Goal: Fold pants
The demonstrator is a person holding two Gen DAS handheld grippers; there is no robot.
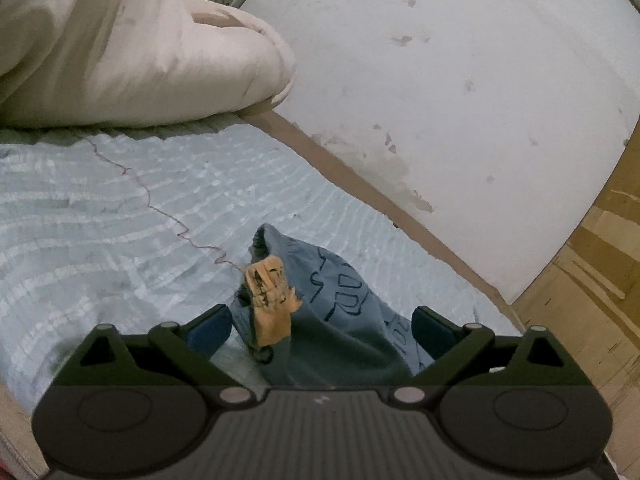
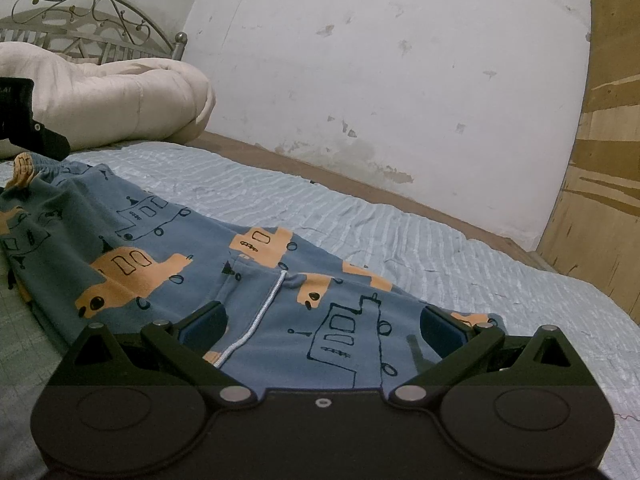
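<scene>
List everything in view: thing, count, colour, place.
pants: one, blue with orange and outlined vehicles, spread on the bed
drawstring: one, white, on the pants
bedspread: one, pale blue, covering the bed
comforter: one, cream, bunched at the headboard
headboard: one, grey metal scrollwork
wall: white, stained
wooden panel: brown, far right
left gripper: black, open around bunched pants
right gripper: black, open over the pants

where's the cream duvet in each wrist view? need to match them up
Left wrist: duvet fills the top left, lying on the bedspread.
Right wrist: duvet is at the left, upper middle, beyond the pants, below the headboard.
Shared landmark: the stained wall beside the bed.
</scene>
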